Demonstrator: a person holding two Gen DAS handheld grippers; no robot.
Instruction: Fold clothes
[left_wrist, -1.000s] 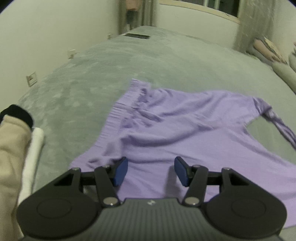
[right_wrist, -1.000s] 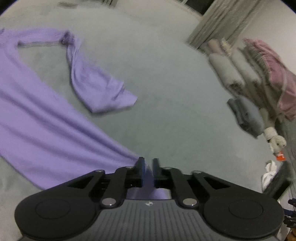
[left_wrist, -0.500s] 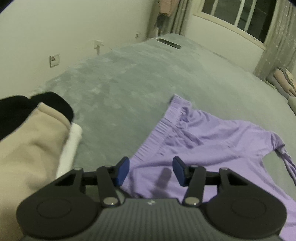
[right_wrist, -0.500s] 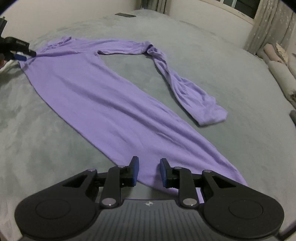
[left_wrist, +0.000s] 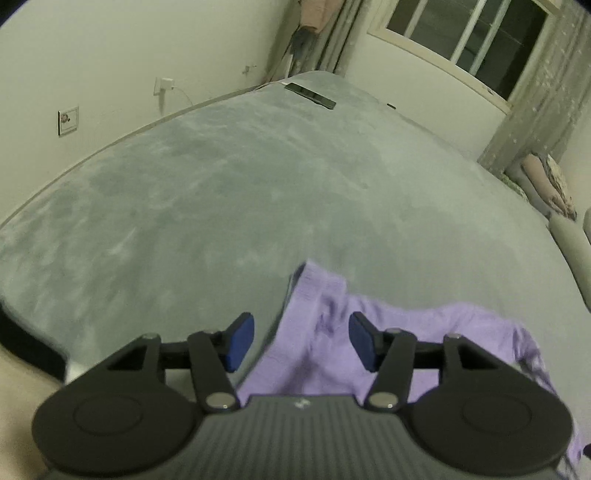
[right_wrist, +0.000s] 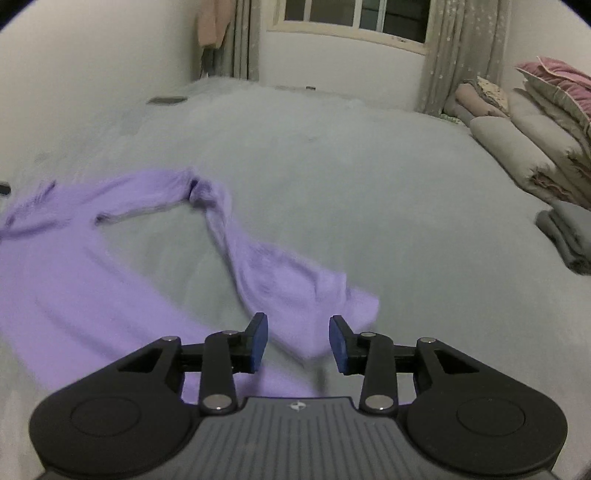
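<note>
Purple sweater (right_wrist: 74, 266) sprawls flat on the bed (right_wrist: 369, 192). Left claw (left_wrist: 301, 341) gapes above its hem, gripping nothing; right claw (right_wrist: 298, 341), jaws opening and empty, hovers above the sleeve (right_wrist: 288, 280).

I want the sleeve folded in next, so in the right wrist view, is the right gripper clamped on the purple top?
No, the right gripper has its jaws apart and opening, with the purple top lying loose beyond them.

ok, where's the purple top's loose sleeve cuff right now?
In the right wrist view the sleeve cuff lies flat on the grey bedspread, just ahead of the right hand-held gripper, whose opening jaws hold nothing.
</note>
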